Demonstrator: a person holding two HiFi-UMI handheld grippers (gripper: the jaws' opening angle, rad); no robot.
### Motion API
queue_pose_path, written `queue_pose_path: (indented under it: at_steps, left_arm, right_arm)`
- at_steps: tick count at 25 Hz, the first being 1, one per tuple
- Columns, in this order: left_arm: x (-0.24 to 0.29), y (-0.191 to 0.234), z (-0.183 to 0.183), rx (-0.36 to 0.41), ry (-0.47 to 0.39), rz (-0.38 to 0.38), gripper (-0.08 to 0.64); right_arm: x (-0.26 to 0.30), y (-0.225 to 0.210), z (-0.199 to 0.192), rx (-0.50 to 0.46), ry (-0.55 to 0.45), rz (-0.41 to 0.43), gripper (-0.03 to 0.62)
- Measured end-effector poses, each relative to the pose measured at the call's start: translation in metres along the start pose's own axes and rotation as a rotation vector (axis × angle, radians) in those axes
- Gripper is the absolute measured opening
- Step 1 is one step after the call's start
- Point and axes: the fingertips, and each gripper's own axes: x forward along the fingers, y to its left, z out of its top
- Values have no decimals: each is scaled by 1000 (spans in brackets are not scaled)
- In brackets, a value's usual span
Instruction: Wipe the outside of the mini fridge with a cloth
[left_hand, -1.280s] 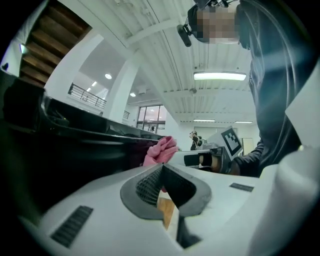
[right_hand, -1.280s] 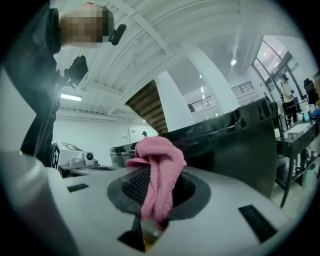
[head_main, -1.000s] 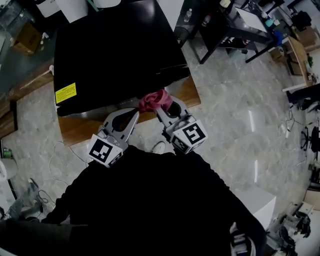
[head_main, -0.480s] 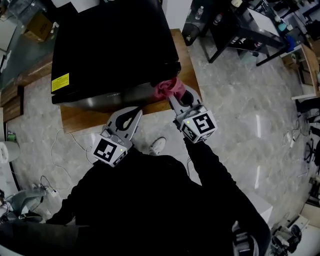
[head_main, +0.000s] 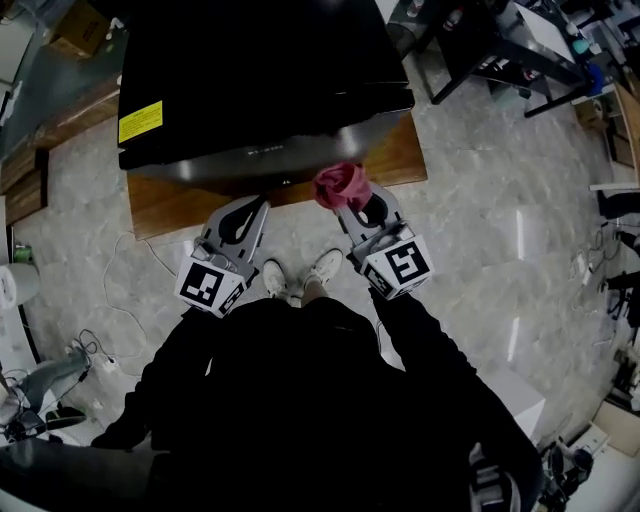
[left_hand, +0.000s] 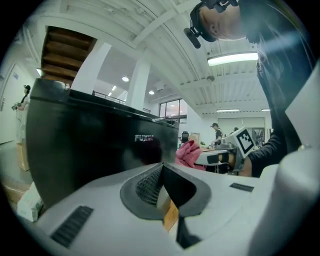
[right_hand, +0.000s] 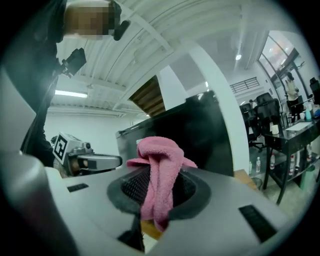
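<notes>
The black mini fridge (head_main: 250, 80) stands on a low wooden platform (head_main: 160, 210); its glossy front (left_hand: 95, 150) fills the left gripper view. My right gripper (head_main: 345, 200) is shut on a pink cloth (head_main: 340, 185), bunched at the jaw tips just below the fridge's front right part. In the right gripper view the pink cloth (right_hand: 157, 175) hangs out from between the jaws, with the fridge (right_hand: 200, 137) behind it. My left gripper (head_main: 250, 207) is shut and empty, pointing at the fridge's lower front edge, left of the cloth. The cloth (left_hand: 189, 152) also shows in the left gripper view.
A yellow label (head_main: 140, 122) sits on the fridge top at the left. A white cable (head_main: 120, 330) trails on the marble floor. Dark desks and stands (head_main: 480, 50) are at the back right. The person's white shoes (head_main: 300, 275) stand just before the platform.
The right gripper with the pink cloth has slid from the fridge's right front corner down and slightly left, off the front edge. The head camera shifted, and the left gripper stayed shut near the front.
</notes>
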Motion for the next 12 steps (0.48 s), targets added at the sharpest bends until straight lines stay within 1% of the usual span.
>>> queue_pose_path:
  at_steps: [3, 5, 8, 12]
  left_arm:
    - [-27, 25, -30, -16, 15, 40, 2]
    - [-43, 43, -53, -16, 32, 66, 2]
    - [-64, 72, -90, -9, 55, 101, 2]
    - [-86, 111, -137, -48, 74, 161, 2]
  right_arm:
    - [22, 49, -43, 38, 67, 57, 89]
    - [42, 73, -68, 45, 102, 81, 91]
    - [74, 105, -103, 32, 144, 106, 92]
    - [121, 139, -151, 2, 195, 133, 94]
